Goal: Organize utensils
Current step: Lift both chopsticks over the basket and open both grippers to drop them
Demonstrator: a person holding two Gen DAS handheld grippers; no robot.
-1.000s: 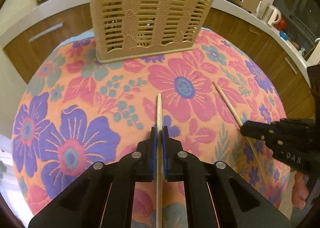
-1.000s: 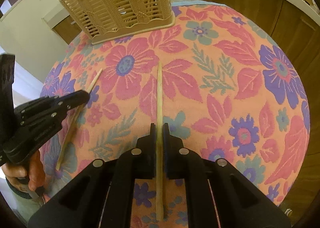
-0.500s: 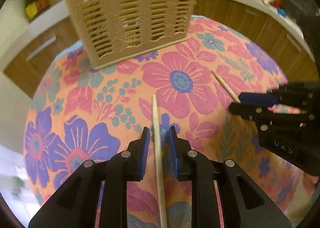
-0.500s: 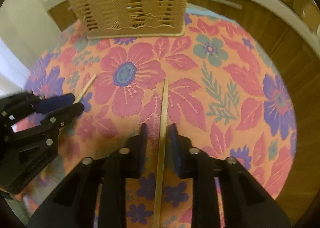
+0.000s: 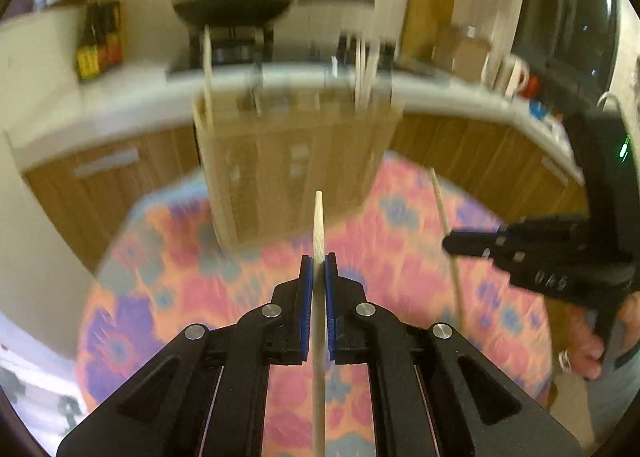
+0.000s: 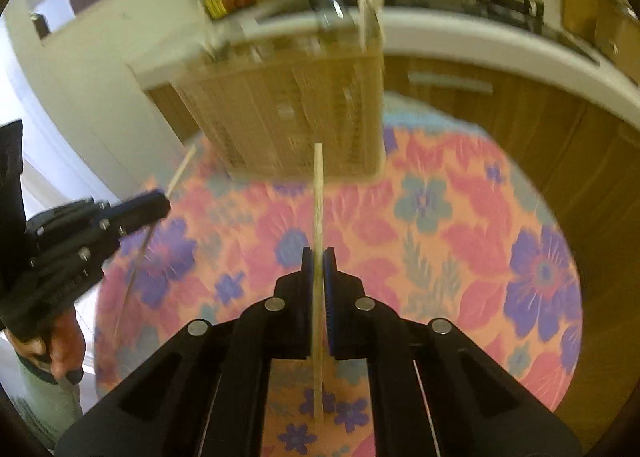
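Now both grippers are clamped on chopsticks: left gripper (image 5: 319, 263) pinches one chopstick (image 5: 318, 225), right gripper (image 6: 319, 257) another chopstick (image 6: 318, 193), both pointing toward the basket (image 5: 296, 173).

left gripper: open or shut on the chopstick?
Shut. The left gripper has both blue fingers pressed against the chopstick, which runs between them with no gap.

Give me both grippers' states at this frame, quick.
Left gripper: closed on a wooden chopstick.
Right gripper: closed on another wooden chopstick.
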